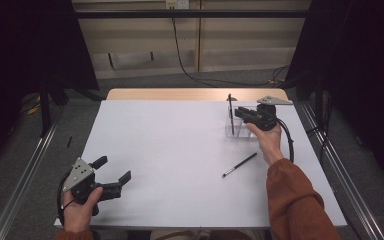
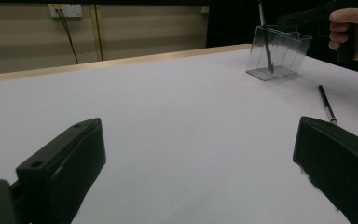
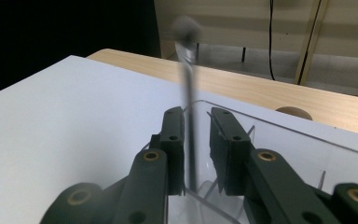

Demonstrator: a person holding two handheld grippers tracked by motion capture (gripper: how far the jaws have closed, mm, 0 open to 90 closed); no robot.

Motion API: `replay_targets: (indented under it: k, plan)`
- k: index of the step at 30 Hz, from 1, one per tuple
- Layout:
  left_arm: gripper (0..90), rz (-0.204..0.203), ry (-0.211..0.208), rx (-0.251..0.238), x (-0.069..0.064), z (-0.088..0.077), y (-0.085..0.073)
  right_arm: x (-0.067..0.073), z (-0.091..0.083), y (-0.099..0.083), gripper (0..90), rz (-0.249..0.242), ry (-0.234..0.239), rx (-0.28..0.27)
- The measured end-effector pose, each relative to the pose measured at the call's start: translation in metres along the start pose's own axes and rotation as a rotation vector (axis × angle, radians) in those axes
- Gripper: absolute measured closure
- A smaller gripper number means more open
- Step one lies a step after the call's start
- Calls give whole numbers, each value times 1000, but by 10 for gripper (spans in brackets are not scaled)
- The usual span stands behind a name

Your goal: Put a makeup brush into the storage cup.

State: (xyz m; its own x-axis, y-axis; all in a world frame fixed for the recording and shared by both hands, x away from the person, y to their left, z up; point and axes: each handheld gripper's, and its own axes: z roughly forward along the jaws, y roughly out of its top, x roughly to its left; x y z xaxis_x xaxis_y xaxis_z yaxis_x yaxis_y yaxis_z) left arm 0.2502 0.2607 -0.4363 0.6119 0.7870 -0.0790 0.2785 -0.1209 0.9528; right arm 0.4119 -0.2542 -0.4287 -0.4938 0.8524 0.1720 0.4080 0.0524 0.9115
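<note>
A clear plastic holder [image 1: 241,132] stands at the table's far right. A thin dark brush [image 1: 231,116] stands upright in it. My right gripper [image 1: 238,113] hovers over the holder. In the right gripper view its jaws straddle the brush [image 3: 188,88] above the holder's rim [image 3: 284,127] with a narrow gap, the right jaw clear of the stem. A second brush [image 1: 239,165] lies flat on the white table [image 1: 180,145], nearer the person. My left gripper [image 1: 114,169] rests open and empty at the near left. The left gripper view has the holder [image 2: 282,53] and the lying brush [image 2: 326,103].
A wooden strip [image 1: 195,94] runs along the table's far edge. Metal rails [image 1: 330,160] flank both sides, and a cable [image 1: 190,70] trails across the floor behind. The person's orange sleeve [image 1: 295,200] lies over the near right part of the table.
</note>
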Motion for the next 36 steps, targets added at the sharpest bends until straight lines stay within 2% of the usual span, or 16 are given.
replay_targets:
  k: [6,9,10,11,12,17,22,26,32,34,36]
  plan:
    - [23,3,-3,4,0,1,0,1,-4,1,644,-7,10,-21]
    - [23,-3,-7,1,0,1,0,3,-6,2,538,-15,12,-23]
    - [23,-11,-9,-4,0,1,0,3,-6,2,538,-15,12,-23]
    - [23,-11,-1,-6,1,1,0,5,-9,2,471,-20,14,-27]
    - [23,-7,2,-7,1,1,1,5,-9,2,471,-20,14,-27]
    - [23,-9,-4,-10,2,1,1,10,-19,1,344,-42,29,-33]
    - [23,-6,-8,-5,2,2,1,15,-27,1,264,-66,30,-21]
    - [23,-1,-8,-4,2,2,1,16,-33,0,180,-66,27,-26]
    - [23,-5,-8,-7,2,3,2,17,-41,-2,43,-27,27,-32]
    - [23,7,-8,-11,2,2,2,17,-44,-6,33,-21,16,-37]
    - [23,5,-2,-16,1,1,3,19,-48,-11,12,-27,28,-34]
